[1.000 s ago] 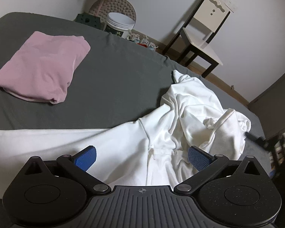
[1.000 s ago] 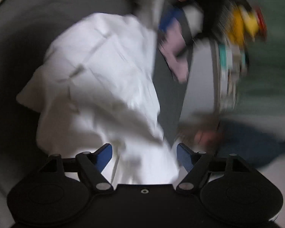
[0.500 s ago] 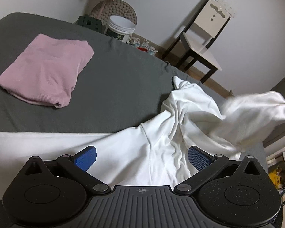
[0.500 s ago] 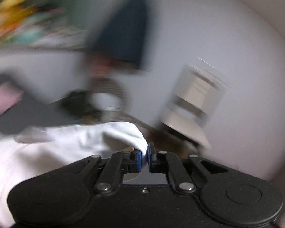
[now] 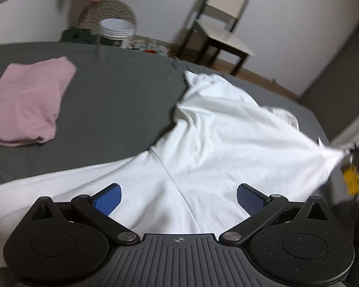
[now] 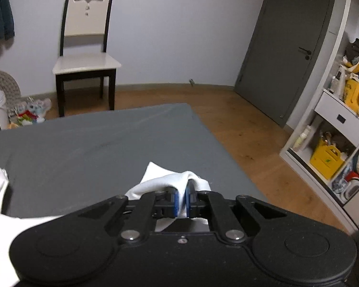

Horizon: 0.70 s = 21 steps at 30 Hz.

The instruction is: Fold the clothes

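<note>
The right gripper [image 6: 182, 202] has clamped its jaws on a corner of the white garment [image 5: 217, 143] and drawn it taut across the grey bed [image 5: 122, 100] — spreading, not yet folding. The left gripper [image 5: 178, 199] hovers wide open, empty; beyond lies the folded pink garment [image 5: 28, 100].

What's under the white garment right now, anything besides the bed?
Around the white garment only the grey bedsheet shows; the folded pink garment lies apart. Whatever sits beneath the fabric is covered.

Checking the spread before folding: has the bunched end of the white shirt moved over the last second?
Yes. The white shirt has been drawn out rightward, away from the pink garment.
</note>
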### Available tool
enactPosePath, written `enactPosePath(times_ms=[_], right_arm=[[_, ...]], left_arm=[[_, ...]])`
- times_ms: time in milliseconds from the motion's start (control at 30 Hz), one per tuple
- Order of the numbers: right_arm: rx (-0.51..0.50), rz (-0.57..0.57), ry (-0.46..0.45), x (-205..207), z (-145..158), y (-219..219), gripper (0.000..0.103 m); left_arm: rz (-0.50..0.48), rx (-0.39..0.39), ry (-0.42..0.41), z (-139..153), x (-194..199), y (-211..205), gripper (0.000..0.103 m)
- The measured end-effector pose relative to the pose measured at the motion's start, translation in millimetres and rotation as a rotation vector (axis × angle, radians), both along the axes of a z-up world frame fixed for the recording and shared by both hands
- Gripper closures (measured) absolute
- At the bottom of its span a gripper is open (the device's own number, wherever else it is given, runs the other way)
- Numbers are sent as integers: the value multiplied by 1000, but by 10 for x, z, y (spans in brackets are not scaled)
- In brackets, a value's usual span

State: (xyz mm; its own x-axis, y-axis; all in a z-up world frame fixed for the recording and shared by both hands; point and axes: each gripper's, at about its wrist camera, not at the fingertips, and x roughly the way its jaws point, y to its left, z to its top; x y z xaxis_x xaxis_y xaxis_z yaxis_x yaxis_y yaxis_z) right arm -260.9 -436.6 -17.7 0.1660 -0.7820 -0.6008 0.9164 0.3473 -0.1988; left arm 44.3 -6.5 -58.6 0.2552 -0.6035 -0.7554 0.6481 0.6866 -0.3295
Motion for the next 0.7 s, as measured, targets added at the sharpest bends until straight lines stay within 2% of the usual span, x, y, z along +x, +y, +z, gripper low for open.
enactPosePath(times_ms=[133,233,367,467,533,567,600,633,700], right_arm=[[-102,110,-75,146,483,116,97],[-192,220,-17,385,745,97,97],[-162,262,109,765,547,-151,97],[-53,258,233,983,213,-257,93],[4,283,307,1089,29,-214,69],[12,314,329,1116,-36,-148,63],[10,349,345,1126,-70,-56,52],[-4,390,352,1115,-64,67,46],[-35,477,356,1077,-24,330,42]], left_arm=[[-100,19,-47,25,-140,-136,0],[-209,17,-60,26,-246,-238,0],[-374,20,-109,28,-459,-342,0],[-482,29,-147,15,-668,-409,0],[-554,44,-172,3,-810,-459,0],[-594,58,-190,-6,-891,-490,0],[-638,78,-215,-19,-981,-526,0],[-685,100,-254,-37,-1084,-560,0],[-774,157,-386,-76,-1304,-617,0]])
